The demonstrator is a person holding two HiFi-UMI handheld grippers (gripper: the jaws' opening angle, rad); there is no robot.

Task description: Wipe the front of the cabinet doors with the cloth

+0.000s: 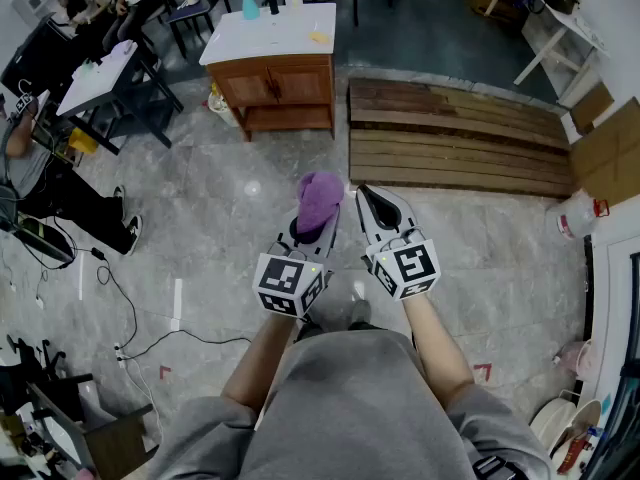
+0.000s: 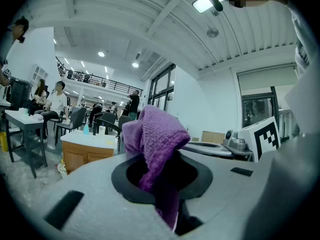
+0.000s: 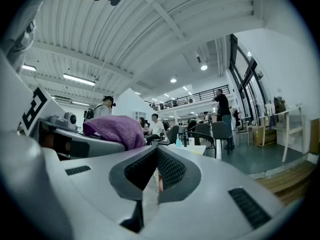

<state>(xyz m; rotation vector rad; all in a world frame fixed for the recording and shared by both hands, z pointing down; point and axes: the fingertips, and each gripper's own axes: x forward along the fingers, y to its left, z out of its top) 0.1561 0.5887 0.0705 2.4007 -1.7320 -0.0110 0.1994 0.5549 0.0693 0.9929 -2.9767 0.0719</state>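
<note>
Left hand-held gripper (image 1: 310,234): jaws clamped on the purple cloth (image 1: 319,199), carried low in front of the person, probably so it is ready for wiping.
Cloth: bunched, poking up past the jaw tips and touching only this gripper.
Right hand-held gripper (image 1: 368,200): just beside the left, jaws pressed together on nothing; it looks spare.
Cabinet doors (image 1: 275,84): under a white tabletop (image 1: 262,36), across the grey floor (image 1: 230,198), well apart from the cloth, so I'd say wiping has not begun.

The cloth's (image 2: 157,134) lower end runs out of sight inside the left gripper (image 2: 161,174).
</note>
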